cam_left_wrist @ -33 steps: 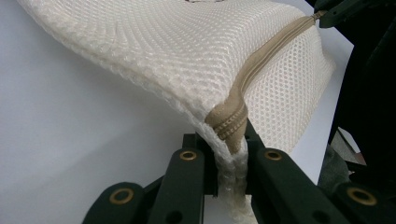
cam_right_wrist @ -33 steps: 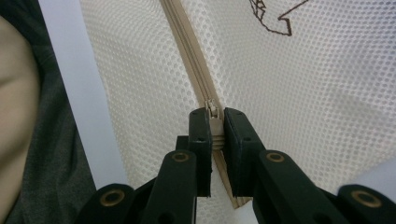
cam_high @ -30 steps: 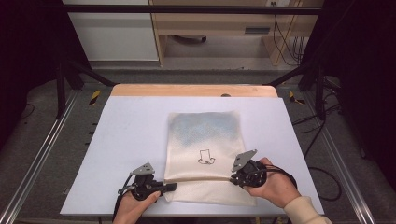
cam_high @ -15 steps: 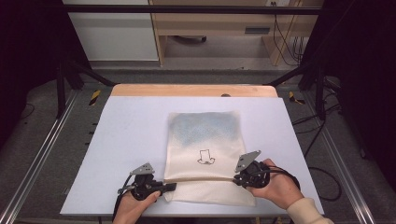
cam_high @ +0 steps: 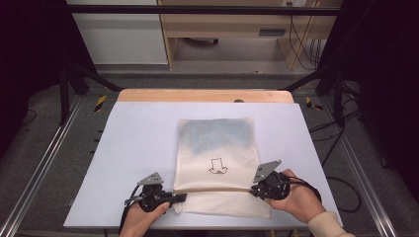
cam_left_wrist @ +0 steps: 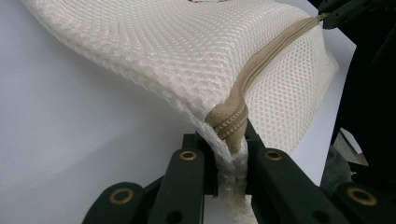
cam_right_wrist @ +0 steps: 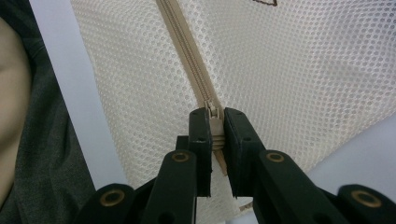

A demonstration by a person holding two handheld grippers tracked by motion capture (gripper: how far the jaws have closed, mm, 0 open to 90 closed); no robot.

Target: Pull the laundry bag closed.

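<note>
Cream mesh laundry bag (cam_high: 217, 163), rectangular and flat, lies in the middle of the pale lilac-white counter (cam_high: 128, 148), its near end close to the person's edge. A small outline drawing (cam_high: 217, 167) is printed on the bag's centre, and something bluish shows faintly through the mesh at its far end. A beige zipper (cam_high: 212, 189) runs left to right across the near part of the bag. The left claw (cam_high: 182, 197), held in the person's left hand (cam_high: 143, 219), is clamped on the zipper's left end; in the left gripper view its black jaws pinch the folded mesh and the zipper's end (cam_left_wrist: 229, 122), lifting that corner a little off the counter. The right claw (cam_high: 253, 190), held in the right hand (cam_high: 296, 200), is clamped at the zipper's right end; in the right gripper view its jaws squeeze the beige zipper pull (cam_right_wrist: 214, 125) between them, with the zipper's teeth running away from it up the mesh. A light wooden strip (cam_high: 205, 95) borders the counter's far edge.
</note>
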